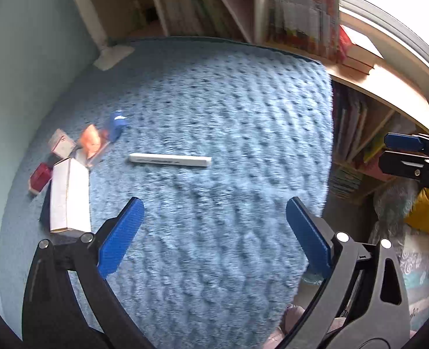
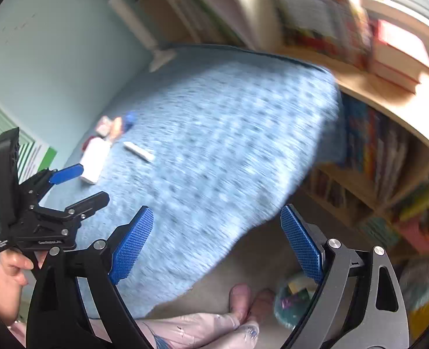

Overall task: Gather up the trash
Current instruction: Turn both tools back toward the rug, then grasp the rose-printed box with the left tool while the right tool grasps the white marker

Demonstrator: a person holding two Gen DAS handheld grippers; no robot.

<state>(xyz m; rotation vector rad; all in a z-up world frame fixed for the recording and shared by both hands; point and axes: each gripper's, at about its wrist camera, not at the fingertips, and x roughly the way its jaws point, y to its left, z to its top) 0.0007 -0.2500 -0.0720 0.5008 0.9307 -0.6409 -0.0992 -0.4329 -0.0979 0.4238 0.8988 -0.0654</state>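
Over the blue blanket point(image 1: 214, 116), both claws spread, empty.
Left claw point(image 1: 214, 232) should straddle the white stick point(image 1: 169, 159) crosswise; right claw point(image 2: 217, 238) waits.

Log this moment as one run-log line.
left gripper: open, empty | right gripper: open, empty | white stick, white box: on blue blanket, untouched

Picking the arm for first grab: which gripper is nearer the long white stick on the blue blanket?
Left. The left gripper hangs open over the blanket, the white stick just ahead. The right gripper, open, sits farther back near the blanket's edge.
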